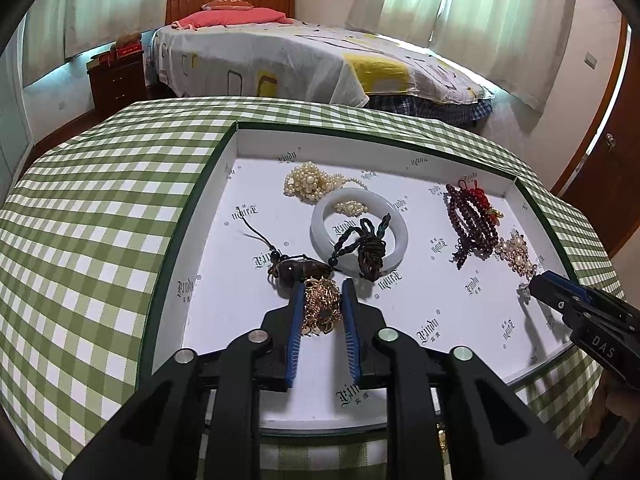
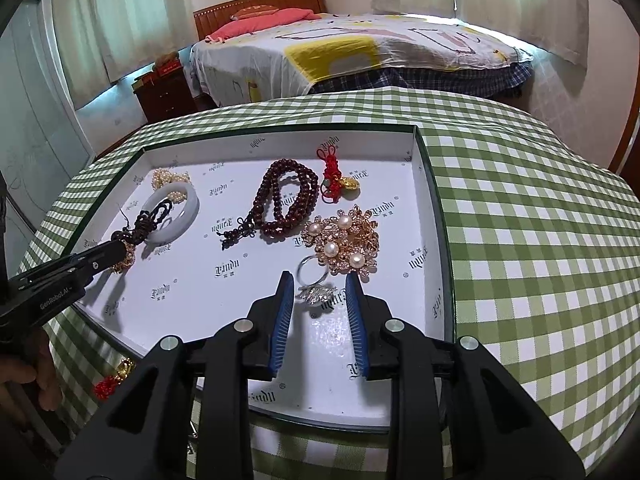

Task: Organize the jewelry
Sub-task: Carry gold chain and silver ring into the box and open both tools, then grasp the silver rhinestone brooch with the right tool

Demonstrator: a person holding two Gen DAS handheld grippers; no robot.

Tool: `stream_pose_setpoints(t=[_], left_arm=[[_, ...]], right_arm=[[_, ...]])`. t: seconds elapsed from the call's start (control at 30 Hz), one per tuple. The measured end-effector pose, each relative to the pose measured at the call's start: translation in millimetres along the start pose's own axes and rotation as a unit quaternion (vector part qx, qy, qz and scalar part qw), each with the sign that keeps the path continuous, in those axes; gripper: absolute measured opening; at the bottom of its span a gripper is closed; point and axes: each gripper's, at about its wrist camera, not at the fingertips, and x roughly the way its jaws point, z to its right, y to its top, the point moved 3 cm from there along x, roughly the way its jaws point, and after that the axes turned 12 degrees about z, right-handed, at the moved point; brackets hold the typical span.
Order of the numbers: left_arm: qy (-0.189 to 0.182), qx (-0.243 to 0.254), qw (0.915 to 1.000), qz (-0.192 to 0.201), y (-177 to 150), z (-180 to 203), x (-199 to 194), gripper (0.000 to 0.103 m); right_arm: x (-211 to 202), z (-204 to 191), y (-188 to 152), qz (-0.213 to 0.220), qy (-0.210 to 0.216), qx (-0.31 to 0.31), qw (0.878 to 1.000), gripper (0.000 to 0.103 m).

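Observation:
A shallow white-lined box with a dark green rim (image 1: 192, 200) (image 2: 436, 208) lies on the checked table and holds the jewelry. My left gripper (image 1: 322, 286) is open with its fingers on either side of a gold chain cluster (image 1: 320, 306); whether they touch it I cannot tell. Behind the cluster lie a dark brown pendant (image 1: 296, 268), a white jade bangle (image 1: 360, 232) and a dark cord knot (image 1: 370, 258). My right gripper (image 2: 318, 280) is open around a silver ring (image 2: 314, 280). A gold pearl brooch (image 2: 346, 244) lies just beyond.
Pearl strands (image 1: 310, 180), dark red prayer beads (image 2: 282, 196) and a red knot charm (image 2: 334, 178) lie further back in the box. A red and gold charm (image 2: 114, 378) lies on the green checked tablecloth (image 2: 540, 240) outside the box. A bed (image 1: 300, 56) stands behind the table.

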Motion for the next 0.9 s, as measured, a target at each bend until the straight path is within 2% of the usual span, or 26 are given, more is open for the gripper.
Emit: stream_pose_setpoints(t=[0.03,0.3,0.73,0.9], left_arm=[[0.001,0.000,1.0000,0.000,0,0,0,0.035],[-0.002,0.002,0.9999,0.013,-2,4,-13,0.048],[0.003,-0.005,0.9993,0.038,-6,0,-56,0.049],[0.020,0.008,0.9988,0.043,-15,-6,-74,0.049]], right_arm=[[-1,0,-1,0.001,0.002,0.004,1.000,0.027],[-20,-2,-4,0.013,0.008,0.011,1.000,0.027],[-56,-33,-21,0.024,0.038,-0.002,0.999,0.028],[-68,-47,-23,0.028,0.053,-0.008,0.998,0.028]])
